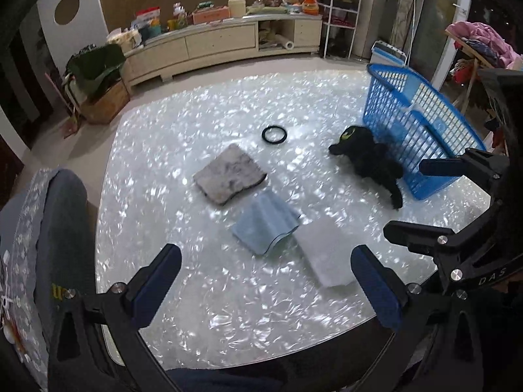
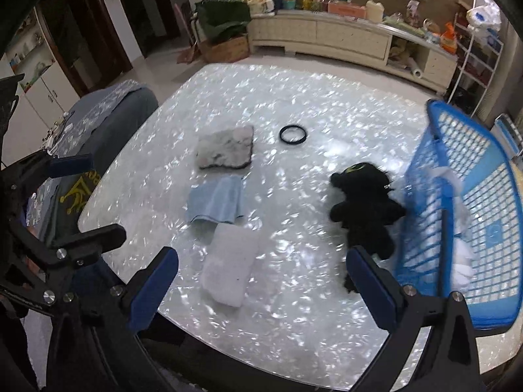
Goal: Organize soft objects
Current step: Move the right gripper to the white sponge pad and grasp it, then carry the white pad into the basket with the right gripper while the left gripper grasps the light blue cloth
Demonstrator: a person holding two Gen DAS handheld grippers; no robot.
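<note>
Grippers left (image 1: 266,289) and right (image 2: 261,285) hover spread and empty over folded cloths, a black plush toy (image 2: 364,205) against the blue basket (image 2: 474,215), seemingly holding something white.

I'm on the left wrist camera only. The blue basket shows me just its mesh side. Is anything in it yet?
Observer: Yes. The right wrist view looks into the basket, and white cloth lies inside.
Operator: Is my right gripper empty? I only see it side-on.
Observer: The right gripper has its fingers wide apart with nothing between them.
Operator: What's closest to it?
Observer: In its own view, the black plush toy has its lower end right by the basket-side finger, and its back leans on the basket wall.
</note>
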